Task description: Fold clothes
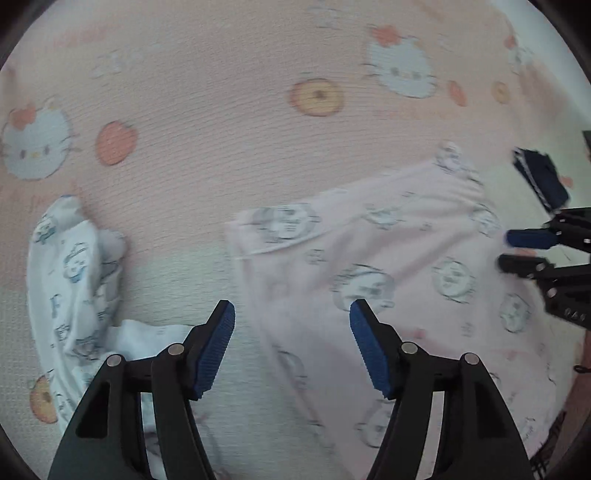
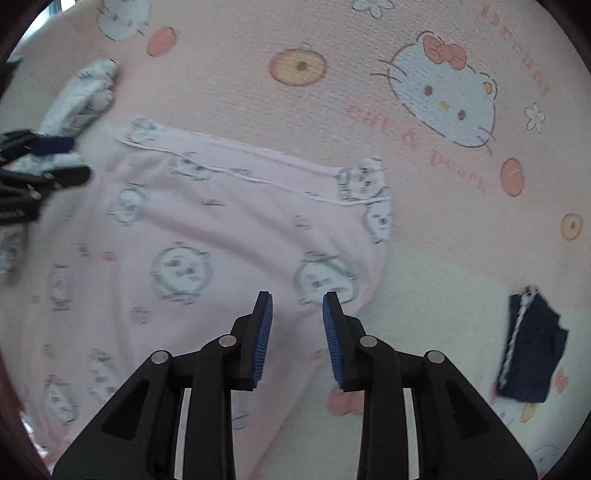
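Currently the pink garment (image 2: 229,236) lies spread on the printed sheet (image 2: 369,33), waistband seam at the far edge, body running near. Left gripper (image 1: 291,332) hovers over its left edge, jaws wide apart, nothing between. Right gripper (image 2: 297,332) hovers near its right edge, jaws apart w/ a narrower gap, nothing clamped.

Judged handling: thin knit, light, soft, limp; will drape and drag, not slippery, not fragile. Best hold looks like the 2 waistband corners, where the stitched seam gives thickness.

A white printed garment (image 1: 74,280) lies crumpled to the left, apart from the pink one. A folded dark blue item (image 2: 532,347) sits to the right.

Whether the pink piece is already part-folded, cannot tell.
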Demonstrator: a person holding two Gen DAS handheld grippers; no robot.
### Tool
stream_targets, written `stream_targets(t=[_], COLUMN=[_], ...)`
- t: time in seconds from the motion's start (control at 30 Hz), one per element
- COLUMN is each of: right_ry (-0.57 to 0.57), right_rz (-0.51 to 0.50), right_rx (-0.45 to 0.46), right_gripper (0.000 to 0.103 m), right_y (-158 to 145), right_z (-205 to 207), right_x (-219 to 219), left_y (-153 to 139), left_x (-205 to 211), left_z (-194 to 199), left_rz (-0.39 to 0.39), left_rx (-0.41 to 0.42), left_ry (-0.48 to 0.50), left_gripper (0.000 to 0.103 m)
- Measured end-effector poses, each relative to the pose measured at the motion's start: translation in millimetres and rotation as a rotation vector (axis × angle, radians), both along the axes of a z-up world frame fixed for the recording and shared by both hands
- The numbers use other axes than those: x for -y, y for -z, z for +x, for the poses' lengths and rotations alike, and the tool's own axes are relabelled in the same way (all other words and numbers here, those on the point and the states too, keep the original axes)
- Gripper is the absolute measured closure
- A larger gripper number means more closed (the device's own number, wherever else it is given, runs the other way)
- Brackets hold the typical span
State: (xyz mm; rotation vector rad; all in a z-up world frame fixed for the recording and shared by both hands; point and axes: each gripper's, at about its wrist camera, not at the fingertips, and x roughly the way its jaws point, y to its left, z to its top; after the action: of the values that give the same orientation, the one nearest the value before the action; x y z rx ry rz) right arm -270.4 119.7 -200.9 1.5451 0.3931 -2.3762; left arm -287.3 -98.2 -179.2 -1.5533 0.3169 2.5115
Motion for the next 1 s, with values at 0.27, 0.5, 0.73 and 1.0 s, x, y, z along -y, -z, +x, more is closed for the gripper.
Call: stream_targets(t=[0.27, 0.5, 0.73, 1.0], right_ry=[-0.086, -0.044, -0.078, 0.042], right_rz=[-0.116, -0.065, -0.105, -0.129], right_rx=[0.082, 0.101, 0.124, 0.187], right_gripper=[0.075, 0.072, 0.072, 0.069], right_y=[21.4, 11.6, 29.9, 13.7], right_z=[41.1, 38.8, 65.6, 94.5], right_x=[-6.1, -29.1, 10.4, -43.3], left_y=[24.5, 24.2, 23.8, -8.0], left_x=[-70.4, -71.6, -72.7, -84.1], left_z=[37.9, 49.2, 60.6, 73.3], left_rz=[-0.103, -0.097, -0.092, -0.049], left_rx=[0.205, 0.214, 0.223, 0.185], left_ry=[0.297, 0.375, 0.452, 0.384], left_gripper=[0.031, 0.029, 0.028, 0.028])
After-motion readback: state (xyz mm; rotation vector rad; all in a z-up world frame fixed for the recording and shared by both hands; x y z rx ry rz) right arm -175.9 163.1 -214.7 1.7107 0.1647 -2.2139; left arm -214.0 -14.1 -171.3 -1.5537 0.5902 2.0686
